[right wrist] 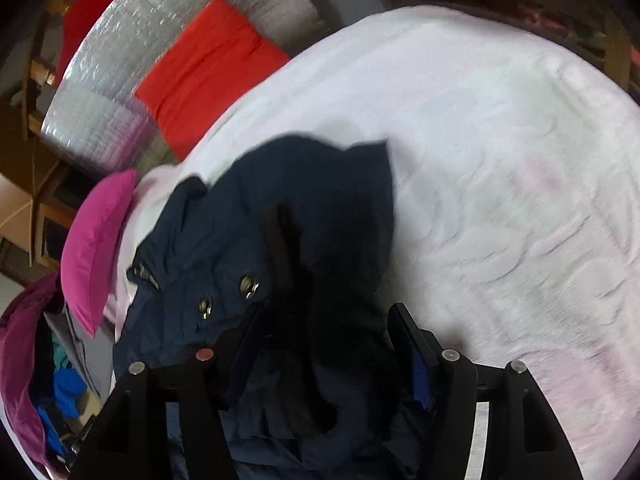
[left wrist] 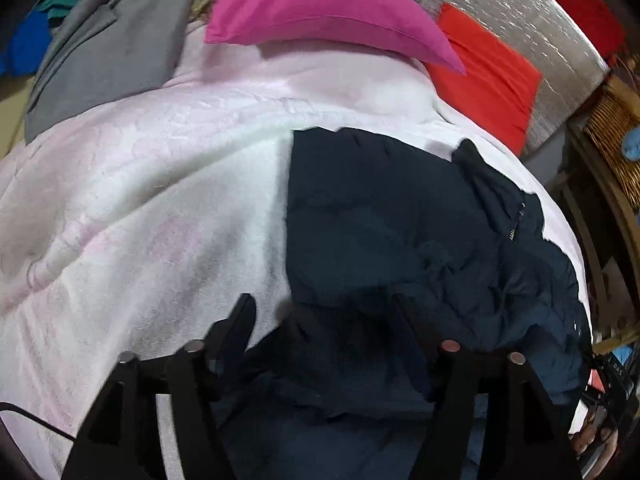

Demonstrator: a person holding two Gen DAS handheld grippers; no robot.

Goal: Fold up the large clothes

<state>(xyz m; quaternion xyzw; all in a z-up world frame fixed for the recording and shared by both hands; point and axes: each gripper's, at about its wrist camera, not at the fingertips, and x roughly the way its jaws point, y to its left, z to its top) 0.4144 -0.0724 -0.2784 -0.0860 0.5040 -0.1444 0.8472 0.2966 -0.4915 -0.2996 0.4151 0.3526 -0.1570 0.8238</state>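
Note:
A dark navy jacket (left wrist: 392, 232) lies crumpled on a white fleece blanket (left wrist: 152, 208) over the bed. My left gripper (left wrist: 324, 304) is open just above the jacket's near edge, its fingers spread wide over the cloth. In the right wrist view the same jacket (right wrist: 248, 216) shows metal snaps and a zipper. My right gripper (right wrist: 324, 312) is open with a bunched fold of the jacket rising between its fingers. The blanket (right wrist: 500, 168) fills the right side of that view.
A magenta pillow (left wrist: 320, 4) and a red pillow (left wrist: 488, 76) lie at the head of the bed against a silver foil panel (left wrist: 520, 8). A grey garment (left wrist: 104, 60) lies far left. A wicker basket (left wrist: 612, 128) stands at the right.

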